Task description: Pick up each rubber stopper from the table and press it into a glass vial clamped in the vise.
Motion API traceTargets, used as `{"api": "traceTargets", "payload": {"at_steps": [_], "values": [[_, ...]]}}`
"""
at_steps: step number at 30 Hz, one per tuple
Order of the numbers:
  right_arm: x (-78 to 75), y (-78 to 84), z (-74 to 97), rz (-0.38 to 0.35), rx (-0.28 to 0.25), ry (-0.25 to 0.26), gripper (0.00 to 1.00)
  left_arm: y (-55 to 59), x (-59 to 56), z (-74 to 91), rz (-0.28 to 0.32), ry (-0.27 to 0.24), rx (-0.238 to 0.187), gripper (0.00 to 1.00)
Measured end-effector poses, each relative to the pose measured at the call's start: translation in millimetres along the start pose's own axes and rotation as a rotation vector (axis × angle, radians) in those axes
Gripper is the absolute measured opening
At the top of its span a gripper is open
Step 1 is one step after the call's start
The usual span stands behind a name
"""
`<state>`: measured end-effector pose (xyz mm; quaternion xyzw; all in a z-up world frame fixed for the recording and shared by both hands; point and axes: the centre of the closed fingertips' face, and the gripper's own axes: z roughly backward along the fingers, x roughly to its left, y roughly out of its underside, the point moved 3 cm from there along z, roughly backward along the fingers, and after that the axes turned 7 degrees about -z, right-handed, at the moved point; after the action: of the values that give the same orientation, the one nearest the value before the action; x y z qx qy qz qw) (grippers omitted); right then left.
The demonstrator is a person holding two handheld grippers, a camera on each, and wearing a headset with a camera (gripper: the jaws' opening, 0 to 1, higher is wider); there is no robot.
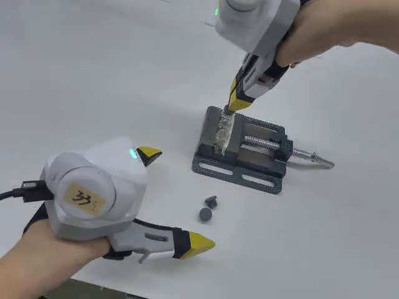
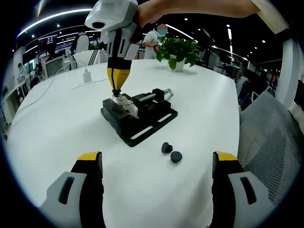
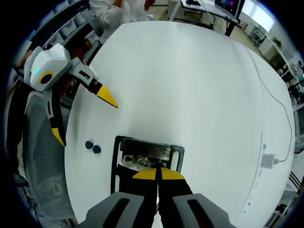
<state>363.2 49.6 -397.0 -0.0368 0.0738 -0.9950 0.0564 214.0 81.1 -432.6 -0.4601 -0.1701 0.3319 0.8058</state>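
While a white surface [image 2: 204,109] sits in an open office, potted plant [image 2: 178,50] at top centre, vise [image 1: 240,163] clamping glass vials [image 1: 223,132], right hand-held gripper [image 1: 232,107] closed atop them, left hand-held gripper [image 1: 177,198] spread wide, two rubber stoppers [image 1: 208,208] below vise.

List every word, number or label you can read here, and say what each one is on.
"33", handwritten, followed by a mark too unclear to read: on the tan sticker on the left gripper.
Background screen in the left gripper view: too blurred to read.
Nothing else is legible.
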Motion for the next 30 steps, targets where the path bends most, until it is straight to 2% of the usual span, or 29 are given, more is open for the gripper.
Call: {"api": "traceTargets", "payload": {"at_steps": [3, 11, 16, 18, 19, 22, 27, 29, 30], "values": [[-1.3, -1.1, -1.0, -0.031, 0.002, -0.01, 0.0, -0.7, 0.0, 0.1, 0.001, 0.001, -0.002, 0.95], [4.1, -4.0, -2.4, -0.024, 0.015, -0.017, 0.0, -1.7, 0.2, 2.5, -0.002, -0.001, -0.007, 0.95], [6.1, -4.7, -3.3, -0.069, -0.001, -0.019, 0.0, -2.3, -1.6, 4.4, 0.0, -0.006, -0.013, 0.95], [8.3, -5.9, -3.8, -0.034, 0.01, 0.009, 0.0, -4.2, -2.1, 5.4, -0.004, -0.008, -0.016, 0.95], [11.4, -6.6, -4.4, -0.048, 0.011, 0.015, 0.0, -5.2, -2.1, 6.0, -0.003, -0.009, -0.018, 0.95], [11.3, -6.5, -4.7, -0.03, 0.031, 0.04, 0.0, -9.5, -1.3, 8.7, -0.001, -0.015, -0.028, 0.94], [8.9, -4.8, -7.5, -0.049, -0.008, 0.032, 0.0, -14.7, -0.1, 14.3, 0.0, -0.031, -0.046, 0.94], [12.9, -5.6, -8.1, -0.06, -0.013, 0.04, 0.0, -14.5, -0.8, 15.4, 0.001, -0.034, -0.048, 0.94], [15.6, -6.1, -8.0, -0.01, -0.015, 0.063, 0.0, -14.4, -2.6, 16.2, 0.001, -0.035, -0.048, 0.94]]}}
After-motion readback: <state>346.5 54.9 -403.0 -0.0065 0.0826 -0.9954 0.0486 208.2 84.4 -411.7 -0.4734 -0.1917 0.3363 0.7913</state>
